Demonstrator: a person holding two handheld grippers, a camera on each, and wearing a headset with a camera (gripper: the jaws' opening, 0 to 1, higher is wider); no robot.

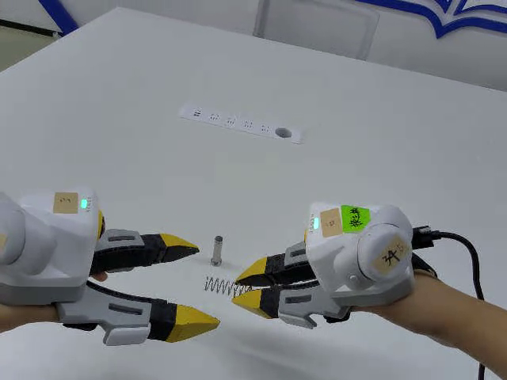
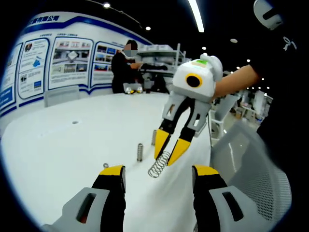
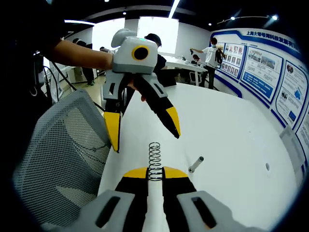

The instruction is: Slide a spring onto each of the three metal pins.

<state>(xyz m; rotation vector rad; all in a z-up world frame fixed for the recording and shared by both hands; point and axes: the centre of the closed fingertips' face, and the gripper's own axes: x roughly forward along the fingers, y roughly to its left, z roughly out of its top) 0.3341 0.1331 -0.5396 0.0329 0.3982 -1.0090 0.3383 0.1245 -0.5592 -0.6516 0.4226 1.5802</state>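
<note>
The spring [image 1: 224,286] is a thin coil of bare wire lying on its side on the white table [image 1: 356,158]. It sits just in front of the short grey metal pin [image 1: 216,250], which stands upright with a wider collar at its foot. Spring and pin are near each other but apart.

Your right gripper [image 1: 238,290] has its yellow tips drawn together on one end of the spring. In the right gripper view the coil [image 3: 154,159] runs straight out from between those tips [image 3: 155,175]. Your left gripper [image 1: 207,286] has its jaws wide apart with nothing between them, the free end of the spring lying in the gap.

The gripped end of the coil is hidden between the tips. In the left gripper view the pin [image 2: 140,152] looks ribbed, and you cannot tell whether that is its own surface. A second grey shape just behind the right gripper's jaw there is too small to identify.
</note>
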